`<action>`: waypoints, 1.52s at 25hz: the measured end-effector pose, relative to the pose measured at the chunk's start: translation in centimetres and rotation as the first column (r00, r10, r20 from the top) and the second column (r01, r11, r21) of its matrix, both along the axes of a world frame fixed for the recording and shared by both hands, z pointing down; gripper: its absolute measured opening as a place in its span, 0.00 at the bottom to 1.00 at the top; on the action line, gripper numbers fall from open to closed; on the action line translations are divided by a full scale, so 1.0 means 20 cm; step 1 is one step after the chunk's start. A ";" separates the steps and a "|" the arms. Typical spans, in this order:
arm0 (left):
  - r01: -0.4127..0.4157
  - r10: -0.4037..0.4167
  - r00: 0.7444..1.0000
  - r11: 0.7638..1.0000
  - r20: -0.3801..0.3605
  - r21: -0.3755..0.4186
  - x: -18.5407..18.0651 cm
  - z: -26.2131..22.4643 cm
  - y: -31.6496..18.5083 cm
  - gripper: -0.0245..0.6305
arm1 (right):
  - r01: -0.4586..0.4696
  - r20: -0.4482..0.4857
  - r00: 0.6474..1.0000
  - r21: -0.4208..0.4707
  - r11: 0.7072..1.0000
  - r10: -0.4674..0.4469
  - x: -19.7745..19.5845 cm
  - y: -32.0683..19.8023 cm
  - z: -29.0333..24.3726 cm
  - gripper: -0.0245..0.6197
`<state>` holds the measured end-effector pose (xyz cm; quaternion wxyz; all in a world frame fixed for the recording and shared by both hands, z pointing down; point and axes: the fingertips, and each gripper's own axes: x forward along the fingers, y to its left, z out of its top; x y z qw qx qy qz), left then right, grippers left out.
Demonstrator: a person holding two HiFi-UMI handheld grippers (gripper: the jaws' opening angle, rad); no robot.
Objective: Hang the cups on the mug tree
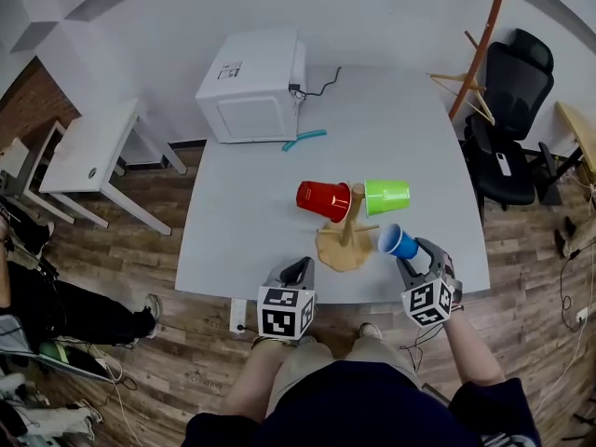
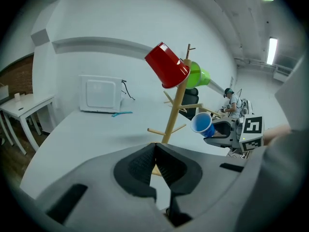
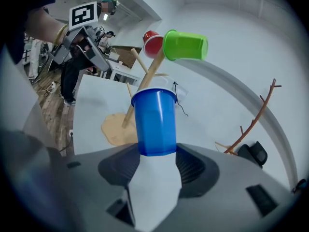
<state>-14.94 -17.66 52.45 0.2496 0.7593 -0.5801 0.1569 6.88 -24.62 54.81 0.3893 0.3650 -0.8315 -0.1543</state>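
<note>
A wooden mug tree stands near the front edge of the grey table. A red cup hangs on its left side and a green cup on its right. My right gripper is shut on a blue cup, holding it by its base just right of the tree, mouth toward the pegs. In the right gripper view the blue cup sits between the pads in front of the tree. My left gripper is shut and empty, at the table's front edge, left of the tree's base.
A white microwave stands at the table's back left with a teal object lying in front of it. A black chair and a wooden coat stand are to the right, and a white side table to the left.
</note>
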 end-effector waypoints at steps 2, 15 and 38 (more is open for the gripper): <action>0.005 -0.005 1.000 1.000 0.002 -0.001 -0.03 0.00 0.00 0.07 | 0.002 -0.027 1.000 0.001 1.000 -0.002 0.00 -0.01 0.01 0.40; 0.046 -0.046 0.998 0.999 -0.043 -0.006 -0.16 0.03 0.07 0.07 | 0.125 -0.297 0.949 0.036 0.991 -0.109 -0.05 -0.14 0.08 0.40; 0.098 -0.099 0.993 0.995 -0.064 -0.012 -0.31 0.04 0.14 0.07 | 0.287 -0.465 0.853 0.038 0.957 -0.237 -0.35 -0.17 0.12 0.40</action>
